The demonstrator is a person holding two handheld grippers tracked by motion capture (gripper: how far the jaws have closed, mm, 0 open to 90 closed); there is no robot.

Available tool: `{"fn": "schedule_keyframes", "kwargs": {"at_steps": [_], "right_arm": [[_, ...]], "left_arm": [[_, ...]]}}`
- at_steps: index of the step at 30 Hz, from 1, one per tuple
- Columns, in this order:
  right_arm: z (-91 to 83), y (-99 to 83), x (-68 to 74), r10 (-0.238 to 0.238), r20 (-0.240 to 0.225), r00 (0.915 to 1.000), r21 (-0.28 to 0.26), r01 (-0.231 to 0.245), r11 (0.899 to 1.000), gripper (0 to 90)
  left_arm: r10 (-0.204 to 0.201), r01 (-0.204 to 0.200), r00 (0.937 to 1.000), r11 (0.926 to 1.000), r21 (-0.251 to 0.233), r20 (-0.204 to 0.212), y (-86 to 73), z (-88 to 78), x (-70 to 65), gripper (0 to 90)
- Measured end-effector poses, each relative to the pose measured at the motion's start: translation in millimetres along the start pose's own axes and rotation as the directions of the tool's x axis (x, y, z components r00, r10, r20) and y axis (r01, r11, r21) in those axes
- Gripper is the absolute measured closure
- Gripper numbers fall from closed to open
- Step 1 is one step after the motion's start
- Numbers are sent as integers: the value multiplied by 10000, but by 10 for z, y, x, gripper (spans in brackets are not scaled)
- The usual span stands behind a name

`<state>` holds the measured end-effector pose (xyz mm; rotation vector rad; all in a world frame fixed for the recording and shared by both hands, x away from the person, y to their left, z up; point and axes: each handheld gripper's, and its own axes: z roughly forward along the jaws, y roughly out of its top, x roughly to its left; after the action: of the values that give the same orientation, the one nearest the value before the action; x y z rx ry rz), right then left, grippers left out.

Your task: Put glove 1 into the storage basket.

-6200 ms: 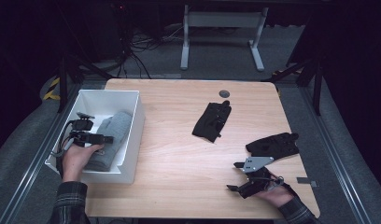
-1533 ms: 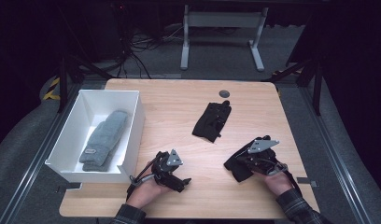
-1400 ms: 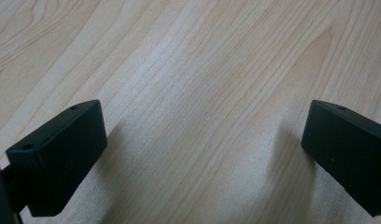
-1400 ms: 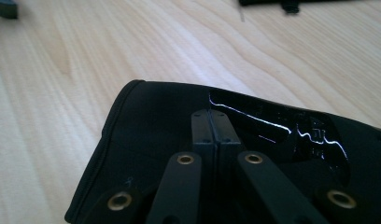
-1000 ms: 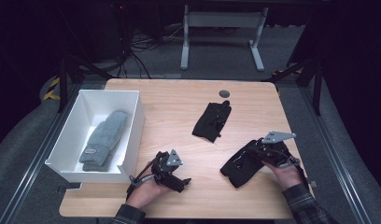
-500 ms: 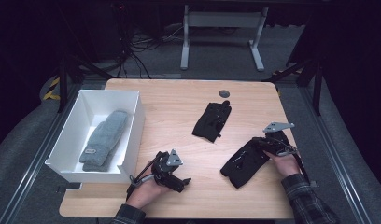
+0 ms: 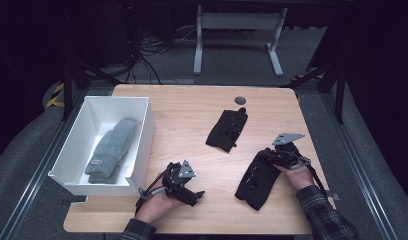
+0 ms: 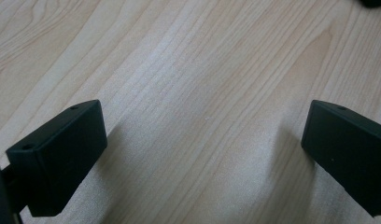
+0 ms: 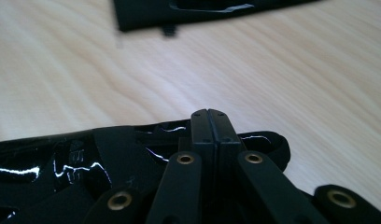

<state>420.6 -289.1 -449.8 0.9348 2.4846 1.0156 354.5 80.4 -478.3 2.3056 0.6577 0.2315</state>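
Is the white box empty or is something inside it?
Not empty. The white box holds a grey glove lying flat on its bottom.

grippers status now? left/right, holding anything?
Left gripper: open, empty, over bare table.
Right gripper: shut on the near black glove.

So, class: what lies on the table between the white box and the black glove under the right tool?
In the high view, between the white box and the black glove sits the left tool, open on bare wooden table.
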Motion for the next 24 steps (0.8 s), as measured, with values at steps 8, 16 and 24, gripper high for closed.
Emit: {"fn": "schedule_keyframes", "kwargs": {"at_steps": [8, 16, 24], "right_arm": [[120, 115, 310, -1026, -1163, 9879, -53, 1027, 9947, 900], [189, 175, 488, -1380, -1705, 9757, -128, 1378, 9904, 900], [90, 176, 475, -1409, -1583, 9773, -509, 1344, 9896, 731]], "left_arm": [[-2, 2, 10000, 10000, -5, 5, 0, 0, 0, 5], [4, -4, 10000, 10000, 4, 0, 0, 0, 0, 5], [16, -16, 10000, 10000, 11, 4, 0, -1, 1, 5]]}}
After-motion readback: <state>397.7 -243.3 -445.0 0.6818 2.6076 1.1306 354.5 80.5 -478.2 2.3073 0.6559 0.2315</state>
